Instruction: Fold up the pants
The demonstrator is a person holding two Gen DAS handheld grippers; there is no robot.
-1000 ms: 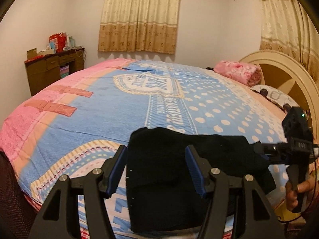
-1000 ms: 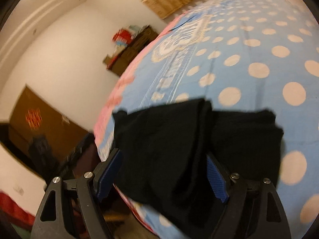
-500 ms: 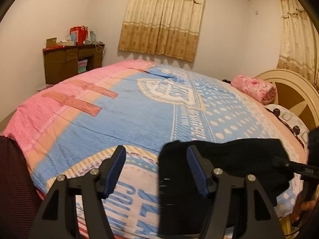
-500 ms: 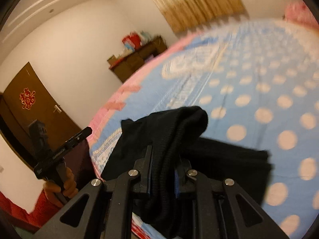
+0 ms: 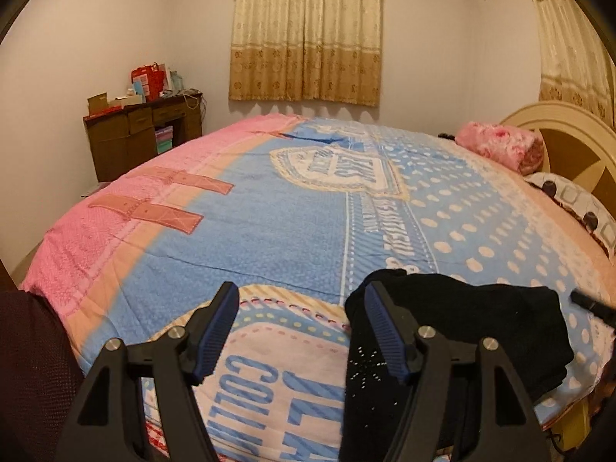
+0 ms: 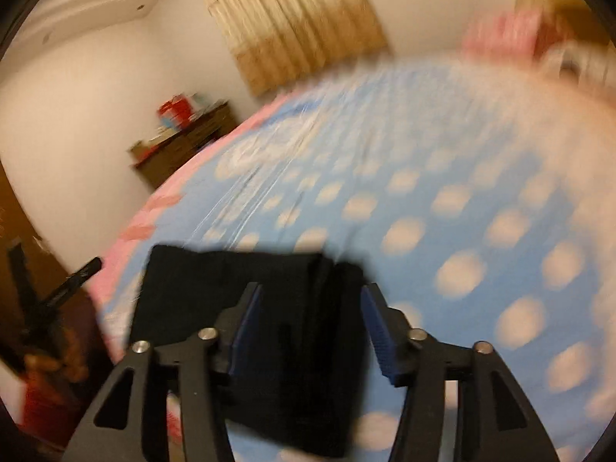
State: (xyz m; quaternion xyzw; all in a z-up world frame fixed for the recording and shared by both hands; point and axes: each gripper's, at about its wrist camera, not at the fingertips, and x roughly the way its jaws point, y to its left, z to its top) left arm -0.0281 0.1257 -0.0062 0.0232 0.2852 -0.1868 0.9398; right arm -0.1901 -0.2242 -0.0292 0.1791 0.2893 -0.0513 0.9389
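Observation:
The black pants (image 5: 462, 331) lie folded into a compact bundle on the near edge of the bed. In the left wrist view my left gripper (image 5: 300, 327) is open and empty, hovering just left of the bundle, its right finger (image 5: 381, 331) beside the cloth. In the blurred right wrist view the pants (image 6: 231, 281) lie flat under my right gripper (image 6: 312, 327), whose jaws are open and hold nothing.
A pink and blue patterned blanket (image 5: 288, 223) covers the bed. A pink folded blanket (image 5: 500, 146) and a pillow (image 5: 577, 208) lie by the headboard (image 5: 569, 131). A brown desk (image 5: 142, 134) with clutter stands at the far left wall. Curtains (image 5: 304, 30) hang behind.
My right gripper, shut on a fold of the pants half a second ago, has opened and let the cloth drop flat. My left gripper has drifted left off the bundle.

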